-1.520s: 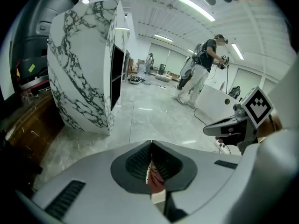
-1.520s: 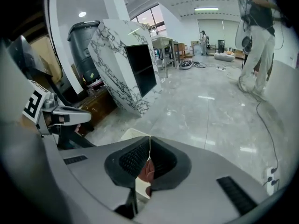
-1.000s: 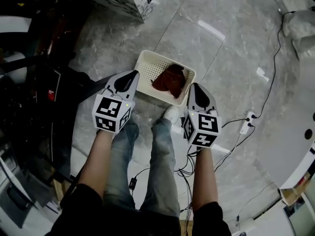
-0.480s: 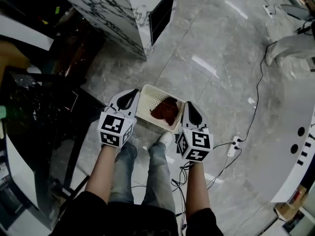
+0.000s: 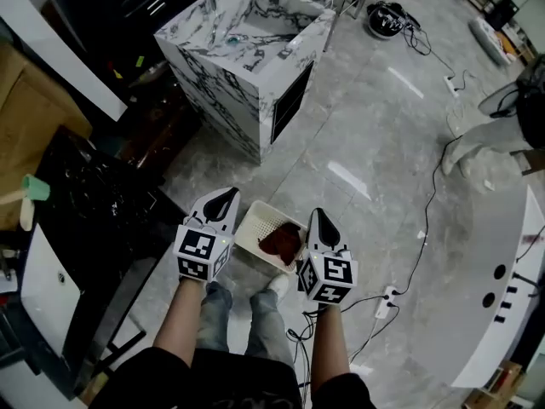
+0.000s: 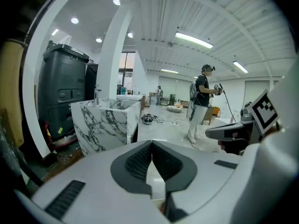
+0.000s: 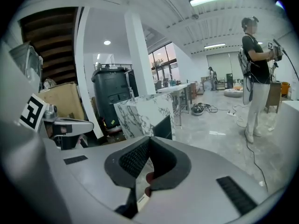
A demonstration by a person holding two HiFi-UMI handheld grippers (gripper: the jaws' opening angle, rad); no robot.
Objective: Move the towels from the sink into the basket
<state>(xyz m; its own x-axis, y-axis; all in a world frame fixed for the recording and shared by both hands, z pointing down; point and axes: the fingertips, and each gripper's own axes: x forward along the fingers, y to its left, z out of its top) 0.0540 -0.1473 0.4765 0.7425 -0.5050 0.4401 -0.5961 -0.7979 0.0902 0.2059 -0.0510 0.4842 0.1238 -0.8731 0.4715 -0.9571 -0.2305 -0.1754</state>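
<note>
**A:** Two grippers here. How do the jaws stand?

**B:** Both are fully closed and neither holds anything. On the left gripper (image 5: 222, 198) the dark ribbed pads (image 6: 135, 160) meet at the tips with nothing between them. The right gripper (image 5: 317, 219) is the same, its pads (image 7: 133, 158) pressed together and empty. Both are held level, side by side, pointing away from the person.

**A:** Where is the towel relative to them?

**B:** It is below and between them. The basket (image 5: 255, 224) sits on the grey marbled floor (image 5: 375, 143), just ahead of the person's shoe (image 5: 278, 286). In the head view the left gripper is at its left edge and the right gripper at its right edge. The towel (image 5: 281, 241) lies inside it, towards the right gripper's side, and neither gripper touches it.

**A:** What does it look like?

**B:** It is dark red and crumpled into a loose heap. It covers part of the basket's cream, perforated bottom and leaves the left part bare. A sliver of red shows under the right gripper's closed pads in its own view.

**A:** And the sink?

**B:** The sink (image 5: 217, 92) is a white block with black veining, well apart from the basket, farther ahead and to the left.
</note>
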